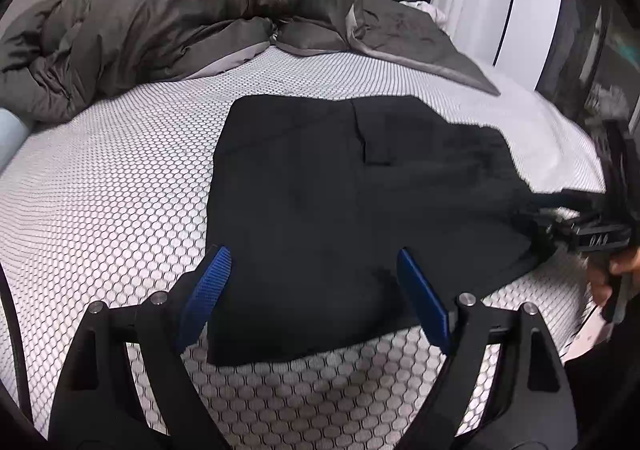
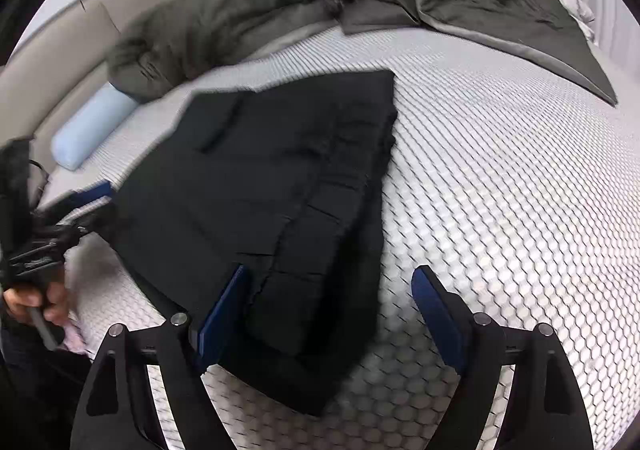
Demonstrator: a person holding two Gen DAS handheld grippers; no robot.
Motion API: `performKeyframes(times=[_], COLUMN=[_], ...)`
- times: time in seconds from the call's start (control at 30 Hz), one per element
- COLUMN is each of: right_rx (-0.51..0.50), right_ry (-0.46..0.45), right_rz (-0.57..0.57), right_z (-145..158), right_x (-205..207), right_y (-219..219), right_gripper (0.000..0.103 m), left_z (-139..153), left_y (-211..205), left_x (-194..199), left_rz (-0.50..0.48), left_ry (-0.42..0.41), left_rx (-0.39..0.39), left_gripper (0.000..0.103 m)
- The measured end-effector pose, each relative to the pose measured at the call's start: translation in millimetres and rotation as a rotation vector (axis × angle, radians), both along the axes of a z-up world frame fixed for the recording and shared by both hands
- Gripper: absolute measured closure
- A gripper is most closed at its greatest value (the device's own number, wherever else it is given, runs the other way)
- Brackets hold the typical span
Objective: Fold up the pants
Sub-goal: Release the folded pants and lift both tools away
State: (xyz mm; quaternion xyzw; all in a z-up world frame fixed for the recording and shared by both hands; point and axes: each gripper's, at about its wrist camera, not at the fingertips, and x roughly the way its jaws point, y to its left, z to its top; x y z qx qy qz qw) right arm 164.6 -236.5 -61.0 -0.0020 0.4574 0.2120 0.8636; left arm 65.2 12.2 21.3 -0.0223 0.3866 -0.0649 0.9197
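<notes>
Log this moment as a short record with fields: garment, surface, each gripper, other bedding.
garment: black pants, folded into a compact stack, lying flat
surface: mattress with a honeycomb-patterned cover
left gripper: open, nothing between its pads, above the near edge of the pants
right gripper: open, holding nothing, over the stack's layered edge
other bedding: grey duvet bunched behind; light blue bolster near the headboard
</notes>
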Motion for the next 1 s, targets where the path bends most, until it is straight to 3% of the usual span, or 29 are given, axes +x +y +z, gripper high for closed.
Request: performKeyframes(times=[0.1, 0.27, 0.37, 0.6, 0.77, 1.0], right_rx=[0.012, -0.006, 0.02, 0.092, 0.131, 0.121], right_ry=[-0.033, -0.158, -0.244, -0.432, -0.446, -0.502], right_rz=[-0.019, -0.058, -0.072, -0.093, -0.078, -0.028], right_z=[7, 22, 32, 52, 58, 64], right_x=[-9, -46, -76, -105, -101, -107], right_y=[-7, -18, -24, -22, -14, 0], right_gripper=[0.018, 0.015, 0.0, 0.0, 0.0, 0.0], left_z=[1, 11, 20, 43, 48, 48], left_y=[-9, -16, -19, -21, -15, -19], left_x=[-11, -35, -55, -81, -83, -83], left_rz=[0.003, 0.015, 0.025, 0.052, 0.075, 0.082], left_ry=[-0.016, -0.081, -0.139, -0.276, -0.293, -0.313], left_rx=[0.024, -0.003, -0.004, -0.036, -0.078, -0.056], left_gripper=[0.019, 0.014, 0.004, 0.001, 0.001, 0.001])
